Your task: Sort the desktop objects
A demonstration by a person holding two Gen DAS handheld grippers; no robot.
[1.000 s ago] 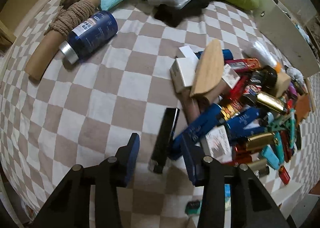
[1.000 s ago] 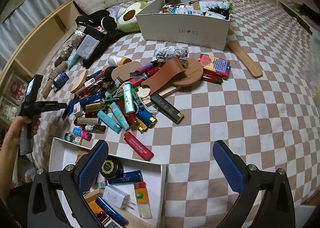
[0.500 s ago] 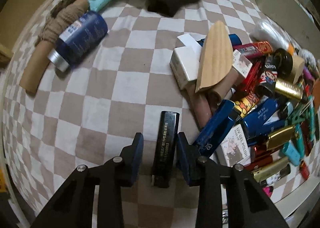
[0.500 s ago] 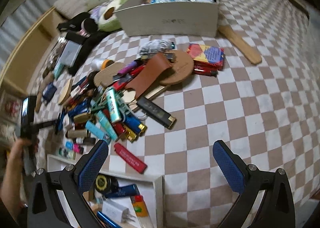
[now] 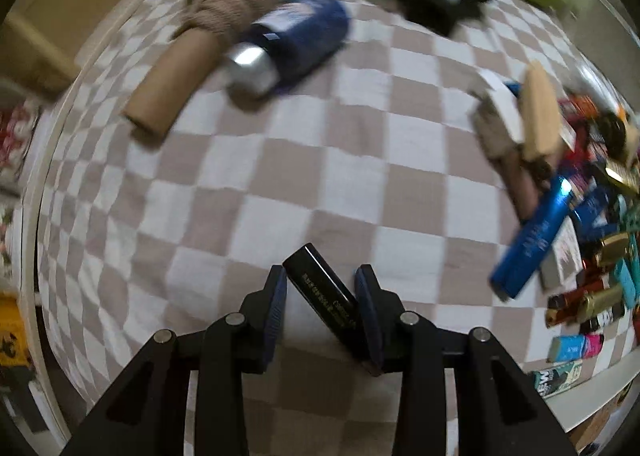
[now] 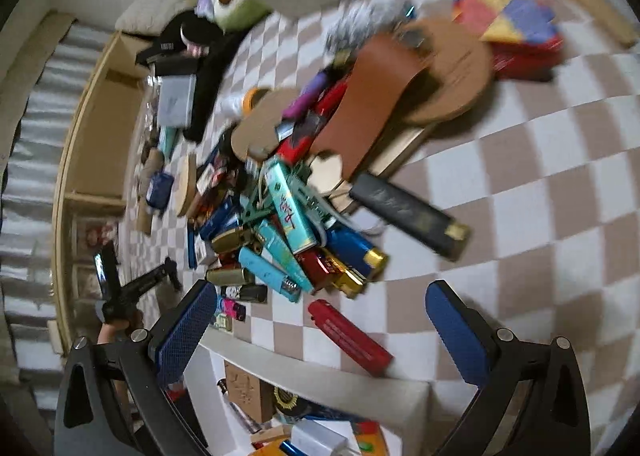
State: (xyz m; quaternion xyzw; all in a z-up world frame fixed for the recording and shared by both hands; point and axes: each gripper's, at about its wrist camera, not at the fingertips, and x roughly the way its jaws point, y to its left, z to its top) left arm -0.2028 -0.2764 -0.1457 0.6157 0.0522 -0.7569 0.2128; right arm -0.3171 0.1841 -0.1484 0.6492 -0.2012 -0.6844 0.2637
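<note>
The left hand-held gripper (image 5: pixel 321 304) has its jaws drawn in narrow around a black lighter (image 5: pixel 323 293); they have just been easing a little apart. The lighter sits crooked between them, its lower end against the right pad while its top leans toward the left one. Motion blur leaves me unable to say whether the left pad touches it. Below lies the checkered cloth (image 5: pixel 304 159), bare around the lighter. This view alone shows what lies at the far edge: a dark blue bottle (image 5: pixel 290 41) with a silver cap on its side, just beside a cardboard tube (image 5: pixel 172 75). At the right edge begins the heap of lighters (image 5: pixel 576 232).

The right wrist view shows that heap (image 6: pixel 288 223) whole, spread across the cloth (image 6: pixel 540 195), with a brown leather case (image 6: pixel 372 103) on top and a long black lighter (image 6: pixel 408 211) at its near side. The right hand-held gripper (image 6: pixel 320 332) stands wide with nothing between its jaws, above a red lighter (image 6: pixel 348 336) lying alone by the rim of a white box (image 6: pixel 320 372) with sorted things inside. Far left in this view, small, the left gripper (image 6: pixel 148 284) is seen from outside, held in a hand (image 6: pixel 116 326).
</note>
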